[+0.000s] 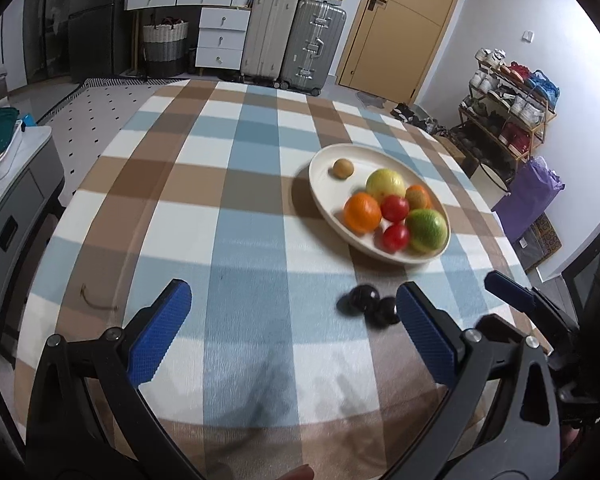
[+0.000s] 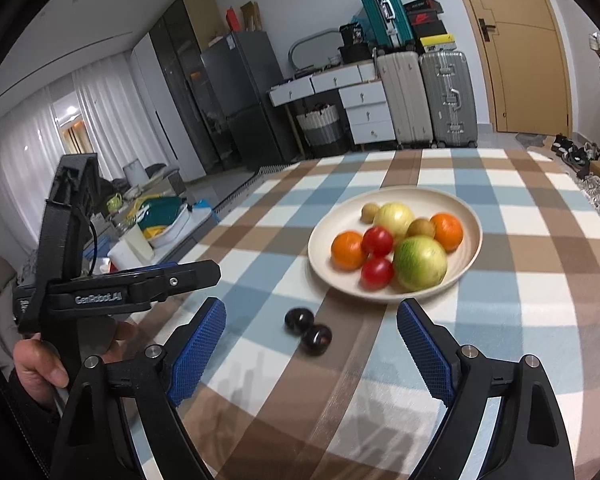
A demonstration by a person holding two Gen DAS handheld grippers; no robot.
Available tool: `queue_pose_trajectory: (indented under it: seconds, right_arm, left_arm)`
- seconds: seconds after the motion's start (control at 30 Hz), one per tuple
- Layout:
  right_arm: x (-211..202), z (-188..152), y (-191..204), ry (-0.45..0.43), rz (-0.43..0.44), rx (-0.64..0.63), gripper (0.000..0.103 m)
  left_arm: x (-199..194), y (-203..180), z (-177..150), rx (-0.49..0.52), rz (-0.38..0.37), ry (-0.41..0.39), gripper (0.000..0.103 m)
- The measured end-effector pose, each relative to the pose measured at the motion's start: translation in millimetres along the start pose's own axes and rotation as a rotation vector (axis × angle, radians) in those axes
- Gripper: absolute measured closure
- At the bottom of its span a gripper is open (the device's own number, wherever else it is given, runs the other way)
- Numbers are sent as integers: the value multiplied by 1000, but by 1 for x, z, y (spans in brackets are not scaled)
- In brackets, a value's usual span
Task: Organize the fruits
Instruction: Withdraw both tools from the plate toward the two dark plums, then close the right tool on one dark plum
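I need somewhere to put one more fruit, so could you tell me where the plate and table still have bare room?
The plate is bare along its left rim, beside the small brown fruit; its near right half is crowded with fruit. The tablecloth is bare left of the plate. Just before the plate lie two dark fruits.

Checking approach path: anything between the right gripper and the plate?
Yes: two dark fruits lie on the cloth between the open right gripper and the plate, touching neither. Right wrist view shows it.

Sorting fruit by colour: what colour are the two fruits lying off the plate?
Very dark, almost black and glossy: the two fruits. Clearest in the right wrist view.
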State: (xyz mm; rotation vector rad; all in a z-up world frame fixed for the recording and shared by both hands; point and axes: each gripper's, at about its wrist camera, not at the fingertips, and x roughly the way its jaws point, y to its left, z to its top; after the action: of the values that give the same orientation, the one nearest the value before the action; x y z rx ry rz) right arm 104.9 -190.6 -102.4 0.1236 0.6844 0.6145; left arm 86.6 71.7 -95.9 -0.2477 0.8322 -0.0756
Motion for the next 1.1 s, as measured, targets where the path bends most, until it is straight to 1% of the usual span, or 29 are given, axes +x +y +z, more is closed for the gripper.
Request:
queue_pose_trajectory:
  seconds: [0.33, 0.43, 0.5, 0.53, 0.57, 0.67, 0.8, 0.83, 0.9, 0.93, 1.0, 1.07, 1.1]
  right_arm:
    - [34, -15, 3, 108, -2, -19, 15]
    - [47, -16, 3, 148, -9, -28, 19]
    - [54, -17, 1, 170, -17, -25, 20]
    - [57, -17, 0, 181, -19, -21, 23]
    - [60, -17, -1, 190, -16, -17, 29]
    - [68, -17, -2, 211, -15, -19, 33]
    - [76, -15, 1, 226, -29, -33, 40]
    - [77, -15, 2, 231, -30, -36, 43]
    - [82, -14, 2, 244, -30, -38, 52]
    - [84, -13, 1, 248, -16, -36, 57]
    - [86, -13, 2, 256, -16, -40, 60]
    - [89, -13, 2, 271, -12, -43, 76]
    - [90, -13, 1, 277, -15, -42, 76]
  left_arm:
    - [8, 20, -19, -46, -2, 29, 1]
    - [12, 27, -21, -60, -1, 35, 1]
    - [14, 33, -21, -74, 0, 39, 1]
    - [15, 36, -20, -77, 0, 39, 1]
    - [16, 38, -20, -80, 2, 40, 1]
    - [20, 42, -19, -87, 6, 45, 1]
    - [26, 46, -18, -97, 0, 54, 1]
    - [27, 46, -18, -97, -1, 55, 1]
    - [29, 47, -18, -100, -3, 58, 1]
    - [30, 47, -17, -101, -5, 60, 1]
    - [31, 47, -17, -103, -6, 60, 1]
    - [32, 46, -16, -101, -5, 61, 1]
    - [32, 47, -16, -100, -5, 62, 1]
